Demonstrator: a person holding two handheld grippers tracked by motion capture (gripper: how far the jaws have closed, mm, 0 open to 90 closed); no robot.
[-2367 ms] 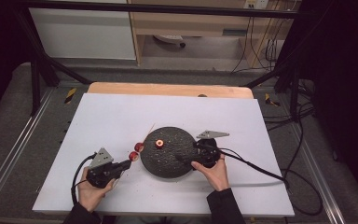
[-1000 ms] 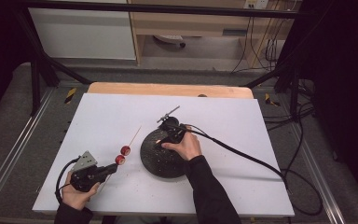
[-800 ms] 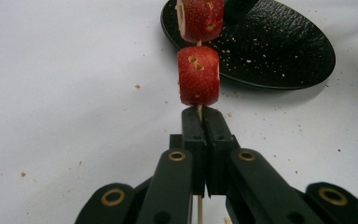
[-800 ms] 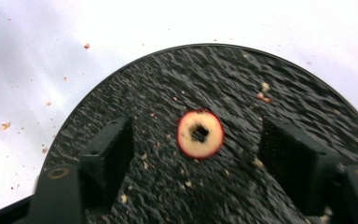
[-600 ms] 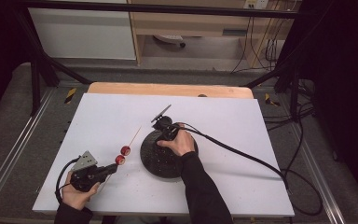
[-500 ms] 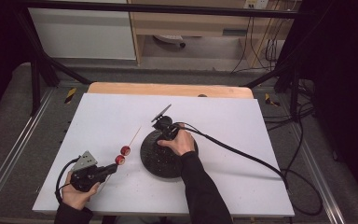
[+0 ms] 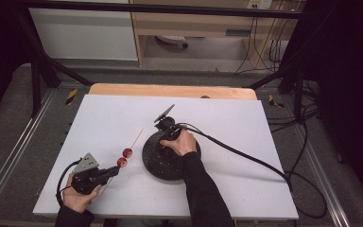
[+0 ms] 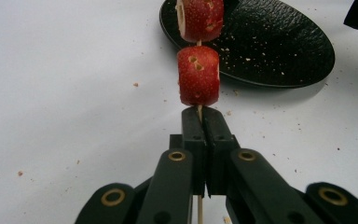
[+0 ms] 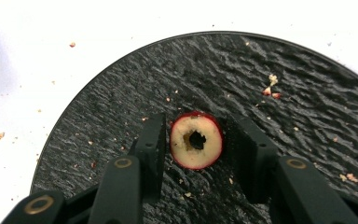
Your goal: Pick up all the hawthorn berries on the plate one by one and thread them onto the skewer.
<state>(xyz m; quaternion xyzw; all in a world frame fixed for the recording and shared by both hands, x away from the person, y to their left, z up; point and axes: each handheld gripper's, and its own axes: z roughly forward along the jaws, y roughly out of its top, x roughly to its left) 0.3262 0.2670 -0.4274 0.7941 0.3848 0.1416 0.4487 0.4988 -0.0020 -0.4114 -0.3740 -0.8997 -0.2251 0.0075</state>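
**A:** High view. I have the left gripper (image 7: 111, 171) low at the near left of the white table (image 7: 246, 189), clamped on the skewer (image 7: 135, 138); two red fruit slices (image 7: 125, 157) are threaded, and the bare tip points toward the black plate (image 7: 157, 165). My right gripper (image 7: 167, 128) is down over the plate's far rim.

**B:** Progress?

**A:** I judge two pieces done, a third being picked; threading it is still to come.

**B:** Left gripper view?

**A:** Jaws fully together on the stick, just below the nearer slice (image 8: 198, 74). The second slice (image 8: 200, 18) sits above it, plate (image 8: 279, 46) behind.

**B:** Right gripper view?

**A:** The cored slice (image 9: 196, 139) lies flat on the plate (image 9: 284, 102), hole up, between my jaws. They have just been closing. The left pad (image 9: 153, 140) looks at the skin; a sliver of plate shows before the right pad (image 9: 251, 144). Narrow, not yet gripping, as I read it.
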